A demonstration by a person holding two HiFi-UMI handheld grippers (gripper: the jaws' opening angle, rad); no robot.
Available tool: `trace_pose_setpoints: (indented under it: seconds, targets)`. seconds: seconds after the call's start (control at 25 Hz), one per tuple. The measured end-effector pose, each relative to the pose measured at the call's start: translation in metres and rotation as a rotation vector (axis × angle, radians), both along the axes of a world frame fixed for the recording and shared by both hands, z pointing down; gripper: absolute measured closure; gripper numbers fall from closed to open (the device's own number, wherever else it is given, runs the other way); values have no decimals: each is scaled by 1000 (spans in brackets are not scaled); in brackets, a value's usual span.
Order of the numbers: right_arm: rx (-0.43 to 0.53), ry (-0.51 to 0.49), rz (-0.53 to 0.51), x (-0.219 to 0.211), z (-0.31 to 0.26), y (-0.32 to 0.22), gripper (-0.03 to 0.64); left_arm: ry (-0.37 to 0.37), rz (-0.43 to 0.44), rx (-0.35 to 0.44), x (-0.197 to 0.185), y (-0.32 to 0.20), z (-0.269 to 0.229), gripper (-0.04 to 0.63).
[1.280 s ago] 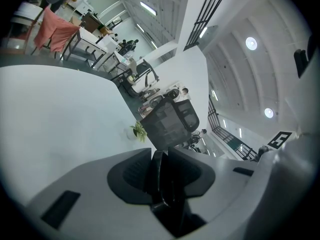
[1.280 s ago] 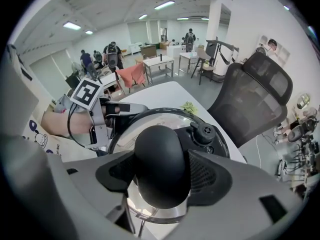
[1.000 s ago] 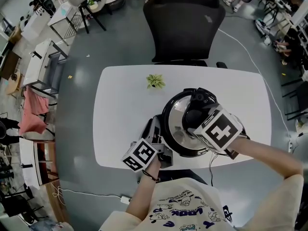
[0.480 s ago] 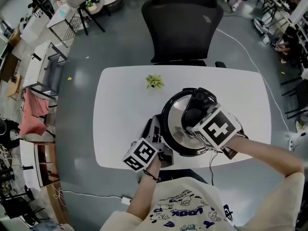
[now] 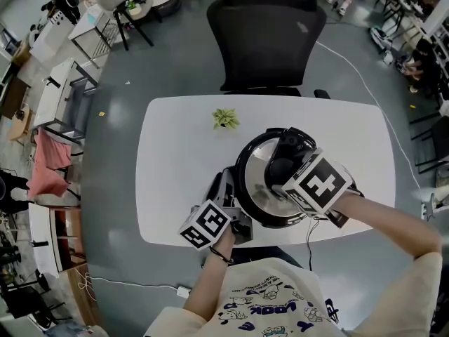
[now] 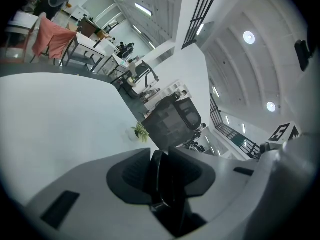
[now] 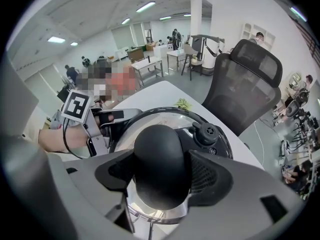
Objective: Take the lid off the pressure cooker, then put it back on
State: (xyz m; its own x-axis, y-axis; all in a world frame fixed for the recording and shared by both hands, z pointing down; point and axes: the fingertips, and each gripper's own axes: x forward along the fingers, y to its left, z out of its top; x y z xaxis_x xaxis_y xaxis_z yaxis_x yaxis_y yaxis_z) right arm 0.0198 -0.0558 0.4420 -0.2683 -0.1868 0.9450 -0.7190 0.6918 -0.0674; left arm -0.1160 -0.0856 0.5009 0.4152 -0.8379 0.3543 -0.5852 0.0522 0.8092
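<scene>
On white table point(image 5: 175, 153), about centre: pressure cooker point(image 5: 243, 161), lid point(image 5: 261, 190) seated, both unmoved since a second ago. At its 8 o'clock, my left gripper point(image 6: 162, 178) clamps the side handle point(image 6: 160, 166). From 4 o'clock, my right gripper point(image 7: 161, 171) grips the lid knob point(image 7: 159, 151). Both sets of jaws have just eased slightly wider.

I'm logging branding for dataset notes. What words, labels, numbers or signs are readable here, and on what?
No text reads clearly.
White shirt: blue print, upside down, too small to read.
Marker cube on the left tool and cube on the right tool: black-and-white square codes, no letters.
Shiny steel pressure cooker lid: no legible label.
Both tools' jaws have just been opening, the left around the black side handle, the right around the black lid knob.
</scene>
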Motion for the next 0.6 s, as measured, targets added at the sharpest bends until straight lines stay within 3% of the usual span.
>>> trace_pose_setpoints:
  seconds: [0.6]
  targets:
    - [-24,29,-45,-3,0,1,310,-57,30,-2,2,-2,0,466]
